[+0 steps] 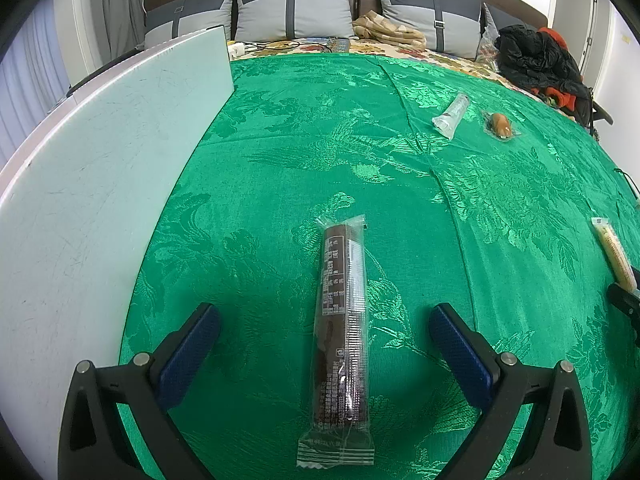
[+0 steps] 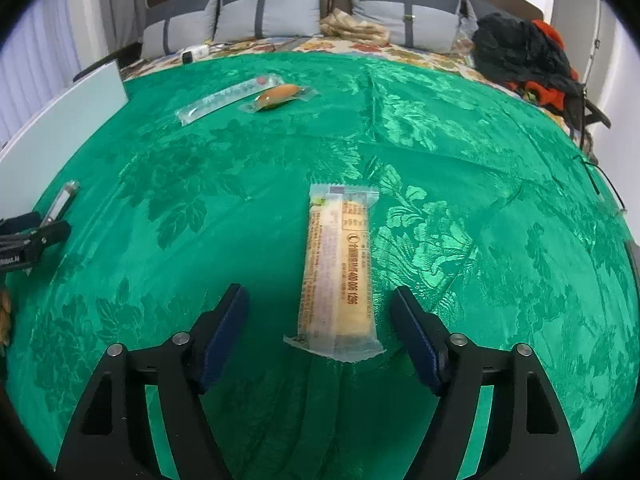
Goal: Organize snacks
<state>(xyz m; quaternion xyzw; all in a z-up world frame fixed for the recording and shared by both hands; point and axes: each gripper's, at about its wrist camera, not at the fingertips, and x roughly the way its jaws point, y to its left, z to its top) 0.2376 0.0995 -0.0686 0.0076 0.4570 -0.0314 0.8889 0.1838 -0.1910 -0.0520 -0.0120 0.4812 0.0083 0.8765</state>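
Observation:
A long dark chocolate snack bar (image 1: 342, 328) in clear wrap lies on the green cloth between the wide-open fingers of my left gripper (image 1: 325, 322); the pads do not touch it. A pale yellow wrapped bar (image 2: 338, 274) lies lengthwise between the blue pads of my right gripper (image 2: 320, 312), which stands open with gaps on both sides. The same yellow bar (image 1: 614, 254) shows at the right edge of the left wrist view. Further off lie a clear tube-shaped packet (image 1: 452, 114) (image 2: 230, 96) and a small orange-brown wrapped snack (image 1: 500, 124) (image 2: 276, 96).
A white board (image 1: 104, 168) (image 2: 60, 128) stands along the left side of the green cloth (image 2: 440, 140). Behind the cloth are grey cushions (image 1: 292, 8), a folded beige cloth (image 2: 352, 26) and a black and orange heap of clothes (image 1: 536, 56).

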